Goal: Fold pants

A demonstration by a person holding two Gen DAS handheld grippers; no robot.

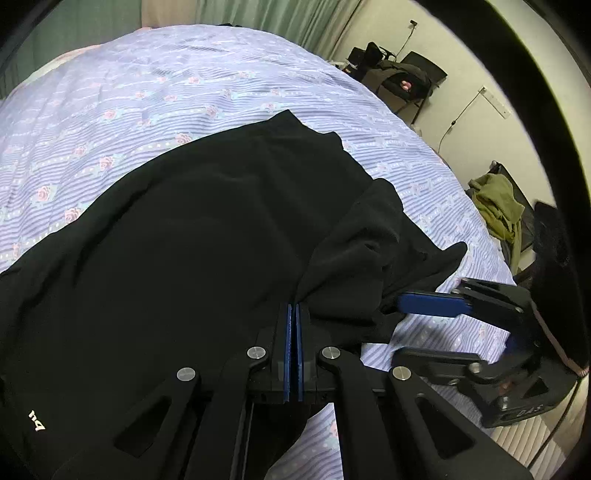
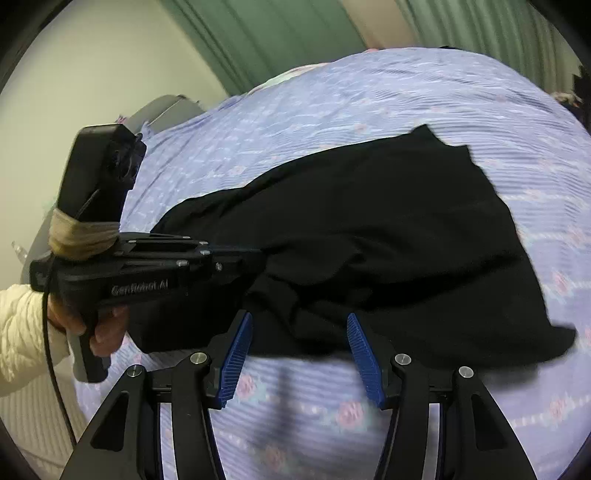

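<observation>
Jaws of left gripper [image 1: 294, 308] pinching pants [image 1: 192, 236]

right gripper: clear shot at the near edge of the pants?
Probably yes. The right gripper is open, the pants edge lies just beyond its fingertips on the bedspread, with nothing between; the left gripper pinches fabric off to one side.

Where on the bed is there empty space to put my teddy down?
Bare purple flowered bedspread stretches beyond the black pants, toward the green curtain. Another free strip lies along the near edge, below the pants' hem, by the open right gripper. It is crowded where the shut left gripper pinches the bunched fabric.
</observation>
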